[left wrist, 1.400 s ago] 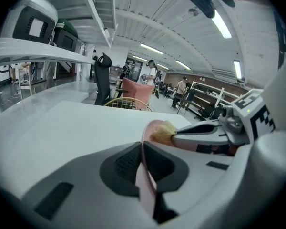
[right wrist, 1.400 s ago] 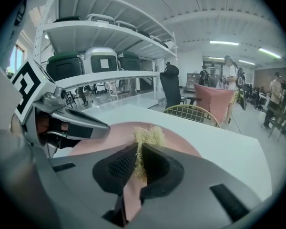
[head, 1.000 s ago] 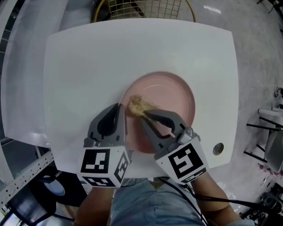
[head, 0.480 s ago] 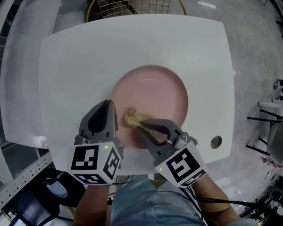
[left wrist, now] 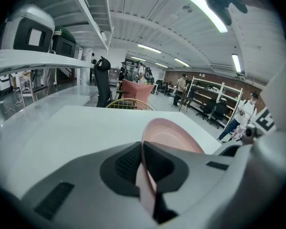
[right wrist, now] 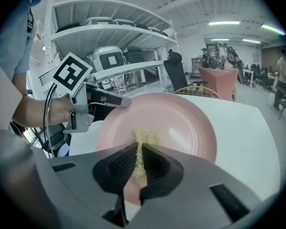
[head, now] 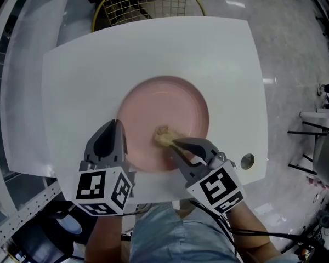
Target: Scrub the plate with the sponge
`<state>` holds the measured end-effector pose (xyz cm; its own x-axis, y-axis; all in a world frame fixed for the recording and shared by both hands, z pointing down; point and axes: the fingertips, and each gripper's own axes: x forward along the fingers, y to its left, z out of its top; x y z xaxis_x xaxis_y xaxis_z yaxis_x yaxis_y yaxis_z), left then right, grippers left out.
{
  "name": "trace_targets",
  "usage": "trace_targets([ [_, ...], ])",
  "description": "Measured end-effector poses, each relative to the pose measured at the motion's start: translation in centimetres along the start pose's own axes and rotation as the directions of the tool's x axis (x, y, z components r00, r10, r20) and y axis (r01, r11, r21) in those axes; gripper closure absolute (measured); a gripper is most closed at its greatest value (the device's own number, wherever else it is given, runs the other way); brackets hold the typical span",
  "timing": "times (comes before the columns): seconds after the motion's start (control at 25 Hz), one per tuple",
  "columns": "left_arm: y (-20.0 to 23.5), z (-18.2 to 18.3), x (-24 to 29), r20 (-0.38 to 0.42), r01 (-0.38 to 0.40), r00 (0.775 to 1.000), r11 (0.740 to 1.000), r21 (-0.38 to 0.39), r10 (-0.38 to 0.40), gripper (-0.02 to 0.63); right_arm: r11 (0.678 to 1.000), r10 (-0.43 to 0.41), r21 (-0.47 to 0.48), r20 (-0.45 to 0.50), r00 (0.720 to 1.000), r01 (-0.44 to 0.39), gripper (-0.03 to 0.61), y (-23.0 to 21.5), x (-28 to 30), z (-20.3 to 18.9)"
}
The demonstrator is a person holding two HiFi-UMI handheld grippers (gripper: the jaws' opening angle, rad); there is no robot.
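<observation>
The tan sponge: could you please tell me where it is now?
In the head view, the tan sponge lies on the pink round plate's near half, pinched in the right gripper.

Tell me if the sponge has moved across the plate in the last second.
Yes. In the head view the sponge has slid from near the plate's left rim toward its middle.

One table (head: 153,48) carries one plate (head: 164,111), one sponge (head: 163,137) and one grommet (head: 247,160), with two grippers over its near edge, left gripper (head: 115,126) and right gripper (head: 174,143), and one wire frame (head: 145,1) beyond its far edge.
</observation>
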<state>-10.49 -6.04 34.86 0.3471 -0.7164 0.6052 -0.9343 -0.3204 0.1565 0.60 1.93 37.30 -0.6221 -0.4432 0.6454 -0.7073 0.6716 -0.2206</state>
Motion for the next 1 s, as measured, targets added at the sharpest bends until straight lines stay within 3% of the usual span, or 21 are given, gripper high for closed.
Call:
trace_targets([
  [0.48, -0.7, 0.5, -0.1, 0.001, 0.001, 1.0, 1.0, 0.03, -0.001, 0.591, 0.978, -0.172, 0.121, -0.009, 0.985, 0.171, 0.541, -5.9, -1.3, 0.1],
  [1.0, -1.0, 0.8, 0.4, -0.006, 0.017, 1.0, 1.0, 0.015, -0.017, 0.591, 0.97, -0.235, 0.061, 0.006, 0.972, 0.234, 0.541, -8.9, 0.8, 3.8],
])
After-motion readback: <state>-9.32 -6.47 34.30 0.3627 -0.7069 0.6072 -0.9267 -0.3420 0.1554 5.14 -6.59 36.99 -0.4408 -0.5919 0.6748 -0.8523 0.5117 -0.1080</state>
